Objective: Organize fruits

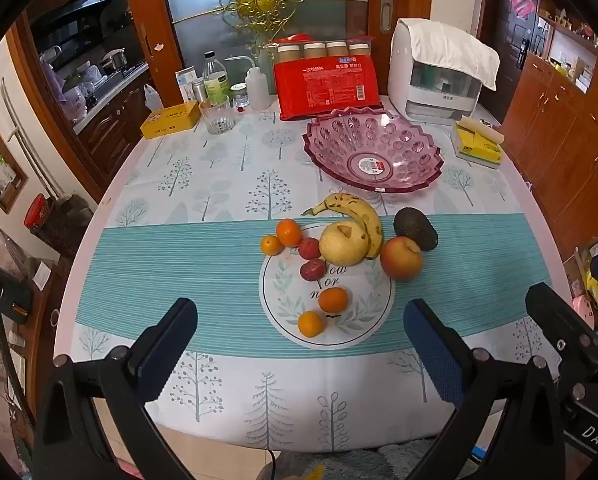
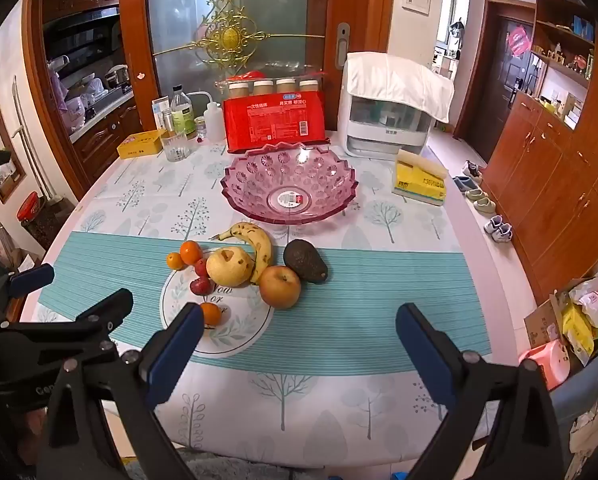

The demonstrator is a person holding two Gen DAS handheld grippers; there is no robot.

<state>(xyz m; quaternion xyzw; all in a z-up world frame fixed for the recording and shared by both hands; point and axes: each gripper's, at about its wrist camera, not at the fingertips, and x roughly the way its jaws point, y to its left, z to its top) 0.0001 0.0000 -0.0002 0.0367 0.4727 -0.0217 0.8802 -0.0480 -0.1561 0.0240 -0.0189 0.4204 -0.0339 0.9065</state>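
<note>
- Patterned cloth covers the table (image 1: pixel 219 168), which spreads out ahead of both tongs.
- Pink glass bowl (image 1: pixel 373 154) sits far ahead of the tongs, empty, beyond the fruit.
- Left tongs (image 1: pixel 301 320) and right tongs (image 2: pixel 299 320) both hang above the near edge, jaws spread wide, gripping nothing.
- Banana (image 1: pixel 359 210), pear (image 1: pixel 343 242), apple (image 1: pixel 401 258) and avocado (image 1: pixel 415 227) cluster between tongs and bowl.
- Small oranges (image 1: pixel 333 300) lie nearest the left tongs.
</note>
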